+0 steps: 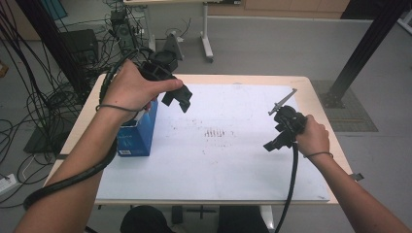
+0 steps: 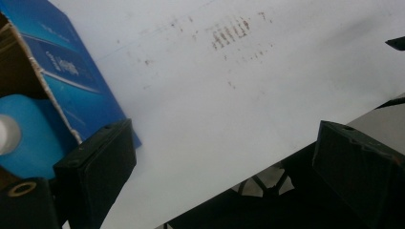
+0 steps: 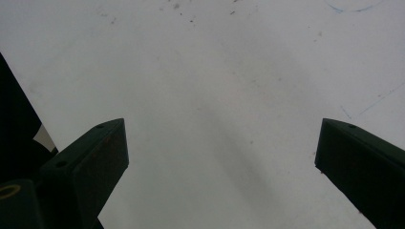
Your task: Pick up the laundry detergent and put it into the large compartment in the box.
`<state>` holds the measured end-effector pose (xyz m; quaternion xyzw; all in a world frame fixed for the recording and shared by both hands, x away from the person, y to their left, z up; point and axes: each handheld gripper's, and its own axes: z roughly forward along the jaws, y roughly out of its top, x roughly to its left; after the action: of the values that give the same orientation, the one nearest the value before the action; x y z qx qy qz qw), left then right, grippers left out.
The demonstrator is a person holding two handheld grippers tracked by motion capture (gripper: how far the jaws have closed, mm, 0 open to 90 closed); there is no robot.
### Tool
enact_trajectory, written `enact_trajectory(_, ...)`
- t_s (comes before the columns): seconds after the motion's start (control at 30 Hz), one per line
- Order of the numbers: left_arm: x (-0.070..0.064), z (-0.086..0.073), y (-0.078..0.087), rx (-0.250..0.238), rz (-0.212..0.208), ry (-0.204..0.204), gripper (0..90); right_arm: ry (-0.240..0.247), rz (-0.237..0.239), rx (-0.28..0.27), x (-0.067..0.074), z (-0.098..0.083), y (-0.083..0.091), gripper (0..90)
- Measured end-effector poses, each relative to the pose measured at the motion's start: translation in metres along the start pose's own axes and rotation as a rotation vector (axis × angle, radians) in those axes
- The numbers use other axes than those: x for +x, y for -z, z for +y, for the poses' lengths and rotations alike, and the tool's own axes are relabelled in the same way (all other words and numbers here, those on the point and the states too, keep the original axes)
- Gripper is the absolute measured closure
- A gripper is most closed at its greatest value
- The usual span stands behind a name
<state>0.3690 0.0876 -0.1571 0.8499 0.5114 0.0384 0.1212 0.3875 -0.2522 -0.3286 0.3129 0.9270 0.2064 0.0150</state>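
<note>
A blue cardboard box (image 1: 138,131) stands near the table's left edge, on a white sheet (image 1: 218,155). Its torn top is open, with a smooth blue bottle (image 2: 28,133) inside. The left gripper (image 1: 177,99) hangs just above it, jaws wide, holding nothing. The right gripper (image 1: 277,138) is wide open too.

Wide bare white sheet (image 1: 228,150) across the middle and right of the table: open passage there, with nothing between the spread jaws of the right gripper (image 1: 278,138). At the left edge, an upright blue box (image 1: 138,133) blocking the way, just beside the left gripper (image 1: 177,99).
</note>
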Motion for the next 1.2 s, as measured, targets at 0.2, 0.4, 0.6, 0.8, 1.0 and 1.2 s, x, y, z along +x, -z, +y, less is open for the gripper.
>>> enact_trajectory(0.2, -0.009, 0.001, -0.02, 0.021, -0.022, -0.024, 8.1, -0.003, 0.0, -0.001, -0.001, 0.001, 0.0, 4.0)
enact_trajectory(0.4, -0.018, 0.001, -0.042, 0.039, -0.05, -0.044, 8.1, 0.001, -0.001, 0.004, 0.0, 0.001, -0.001, 4.0)
enact_trajectory(0.6, -0.023, 0.0, -0.06, 0.053, -0.069, -0.051, 8.1, -0.002, -0.006, 0.008, 0.0, 0.0, 0.0, 4.0)
enact_trajectory(0.8, -0.026, -0.002, -0.076, 0.063, -0.084, -0.053, 8.2, -0.001, -0.01, 0.012, 0.0, -0.001, 0.001, 4.1)
enact_trajectory(1.0, -0.029, -0.003, -0.093, 0.068, -0.088, -0.051, 8.3, -0.001, -0.009, 0.009, 0.001, 0.0, 0.001, 4.1)
enact_trajectory(1.2, -0.031, -0.004, -0.103, 0.076, -0.099, -0.05, 8.7, 0.003, -0.009, 0.011, 0.002, 0.001, 0.0, 4.1)
